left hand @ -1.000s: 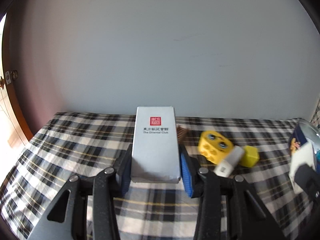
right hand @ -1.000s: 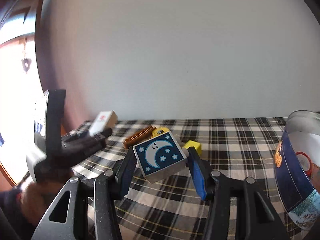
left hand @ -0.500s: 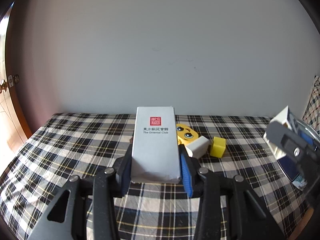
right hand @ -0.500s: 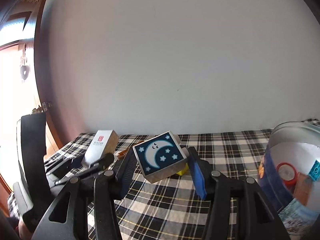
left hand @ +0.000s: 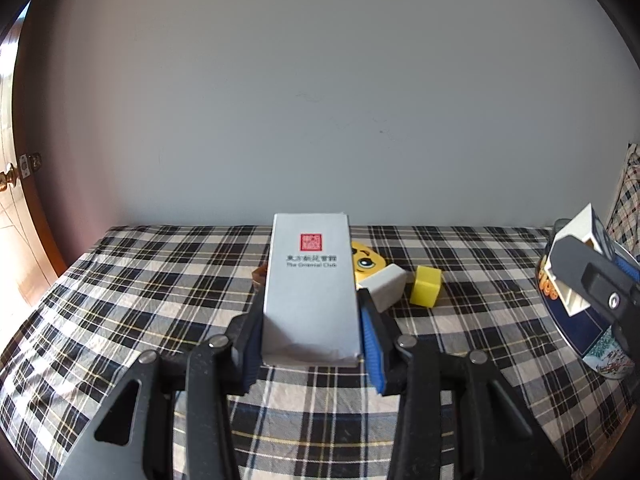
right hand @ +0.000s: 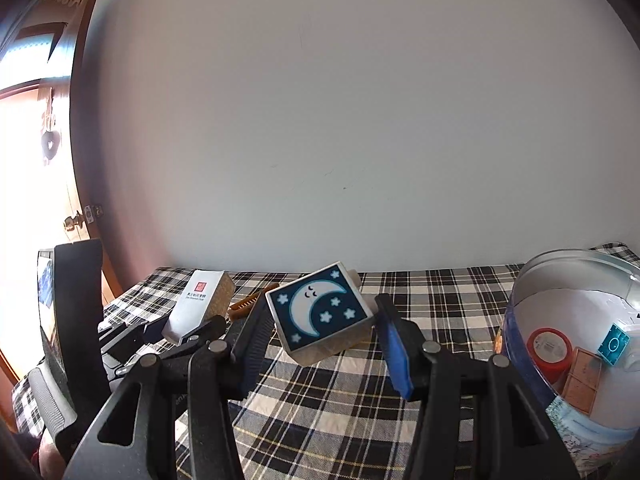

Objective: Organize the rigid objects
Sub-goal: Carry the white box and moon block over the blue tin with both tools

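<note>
Two handheld grippers work above a bed covered in a black-and-white plaid cloth [left hand: 132, 280], each carrying an item. The left gripper [left hand: 311, 330] pinches a tall grey box [left hand: 311, 284] with a red seal and dark lettering, held upright between its blue pads and clear of the cloth. The right gripper [right hand: 324, 334] clamps a tilted block printed with a crescent moon and stars [right hand: 320, 312] — also lifted off the cloth. Behind the grey box lie a yellow toy face [left hand: 366, 259], a white block [left hand: 383, 286] touching it and a yellow cube [left hand: 427, 291] just beside that; a brown comb [right hand: 244, 304] lies beyond the box in the right wrist view. At the right edge stands a round tin [right hand: 520, 340] — a red-lidded jar and other small pieces lie inside.
</note>
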### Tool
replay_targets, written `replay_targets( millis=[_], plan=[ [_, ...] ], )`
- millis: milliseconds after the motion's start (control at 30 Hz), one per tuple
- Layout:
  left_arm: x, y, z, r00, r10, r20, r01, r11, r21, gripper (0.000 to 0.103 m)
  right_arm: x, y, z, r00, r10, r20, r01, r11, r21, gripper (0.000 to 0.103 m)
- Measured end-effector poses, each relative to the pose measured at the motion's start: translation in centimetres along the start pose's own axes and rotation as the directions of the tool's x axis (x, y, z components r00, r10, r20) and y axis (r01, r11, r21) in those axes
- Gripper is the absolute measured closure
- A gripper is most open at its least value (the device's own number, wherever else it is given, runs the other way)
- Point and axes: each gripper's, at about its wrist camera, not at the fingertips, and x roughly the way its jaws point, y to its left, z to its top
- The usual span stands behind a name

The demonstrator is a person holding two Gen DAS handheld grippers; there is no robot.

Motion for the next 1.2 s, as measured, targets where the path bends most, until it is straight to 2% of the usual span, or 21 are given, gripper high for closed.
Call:
replay_targets(
  millis=[333,900,1200],
  plan=[
    [-1.2,-2.8,-0.4,1.0,-0.028,0.01,0.027,0.999,0.033,0.062,-1.6,-0.6,-0.7,0.998,-0.055,0.017,0.056,0.994,-0.097,0.049],
    [-2.9,-7.6,-0.4,0.995,-0.092,0.03,0.091,0.995,0.042,0.062,-4.6,-3.0,-0.7,0.994,-0.074,0.086,0.081,0.993,-0.083,0.049],
    [-3.3,-10.4,-0.3,0.991,-0.127,0.041,0.124,0.989,0.074,0.062,-4.7,-4.7,-0.5,0.989,-0.129,0.078,0.134,0.989,-0.063,0.049]
  ],
)
